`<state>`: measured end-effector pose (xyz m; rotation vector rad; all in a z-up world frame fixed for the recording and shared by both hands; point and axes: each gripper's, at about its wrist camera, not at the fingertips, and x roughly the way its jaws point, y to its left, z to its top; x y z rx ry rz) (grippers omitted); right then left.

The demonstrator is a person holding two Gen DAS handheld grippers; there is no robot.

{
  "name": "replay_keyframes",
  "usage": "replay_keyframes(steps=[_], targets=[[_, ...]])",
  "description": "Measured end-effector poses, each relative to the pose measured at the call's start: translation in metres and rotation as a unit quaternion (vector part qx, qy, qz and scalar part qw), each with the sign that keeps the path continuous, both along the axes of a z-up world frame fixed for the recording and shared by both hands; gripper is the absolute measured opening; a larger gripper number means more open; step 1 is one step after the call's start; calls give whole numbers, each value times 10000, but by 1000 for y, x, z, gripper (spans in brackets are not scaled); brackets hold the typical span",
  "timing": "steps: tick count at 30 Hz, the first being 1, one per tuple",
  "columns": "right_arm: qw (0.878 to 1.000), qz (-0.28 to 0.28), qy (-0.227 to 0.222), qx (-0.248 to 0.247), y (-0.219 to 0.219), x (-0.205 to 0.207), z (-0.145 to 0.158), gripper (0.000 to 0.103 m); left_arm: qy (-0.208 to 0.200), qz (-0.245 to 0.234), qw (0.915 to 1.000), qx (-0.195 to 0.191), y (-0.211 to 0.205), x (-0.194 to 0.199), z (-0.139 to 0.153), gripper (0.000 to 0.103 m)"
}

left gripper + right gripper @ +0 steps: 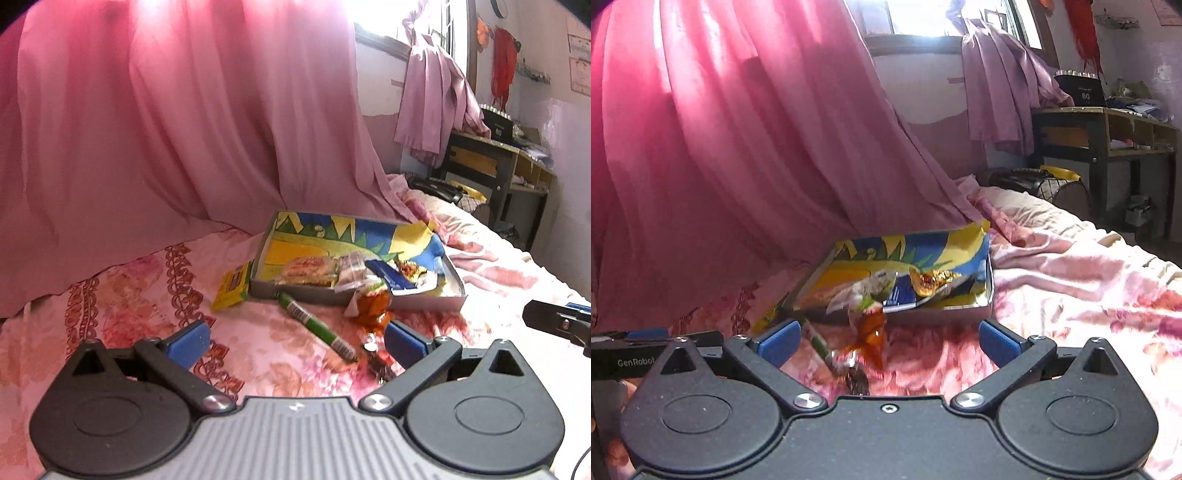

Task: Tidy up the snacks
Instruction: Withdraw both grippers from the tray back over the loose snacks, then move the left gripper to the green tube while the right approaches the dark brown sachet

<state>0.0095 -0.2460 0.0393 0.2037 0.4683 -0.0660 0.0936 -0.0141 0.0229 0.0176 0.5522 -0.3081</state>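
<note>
Bedspread (129, 295), pink floral, fills the near ground in both views; pink curtain (166, 110) hangs behind it at far left.

Left gripper (295, 341) — jaws spread wide, nothing between the blue pads, hovering low over the bedspread. Yellow packet (231, 290) lies flat on the bedspread, touching the near-left corner of the tray (424, 301). Green stick packet (317, 326) lies diagonally just near of the tray's front wall, its far end touching the wall, its near end pointing toward the left gripper. Orange wrapper (371, 308) is draped over the tray's front wall, partly outside.

Tray is shallow, grey-walled, lined with a blue-yellow-green print. Inside, near the front: wafer pack (306, 271) at left, clear-and-white packet (349, 271) in the middle, blue packet (389, 277) to its right, overlapping each other.

Right gripper (886, 341) — also released, pads wide apart and empty, facing the tray's front wall with the orange wrapper just ahead; this view is motion-blurred. From the left wrist only its tip shows, at the right edge, well apart from the tray.

Desk (498, 162) stands far right by the wall.
</note>
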Motion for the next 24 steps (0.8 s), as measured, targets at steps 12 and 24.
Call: replay_keyframes(steps=[12,24], targets=[[9976,228,649,-84,18,-11,-18,102,384,103,9987,332,2,-20,-12,103],[9949,210,971,-187,22,-3,-28,102,1199,-152,9906,641,-7,1,-26,103]])
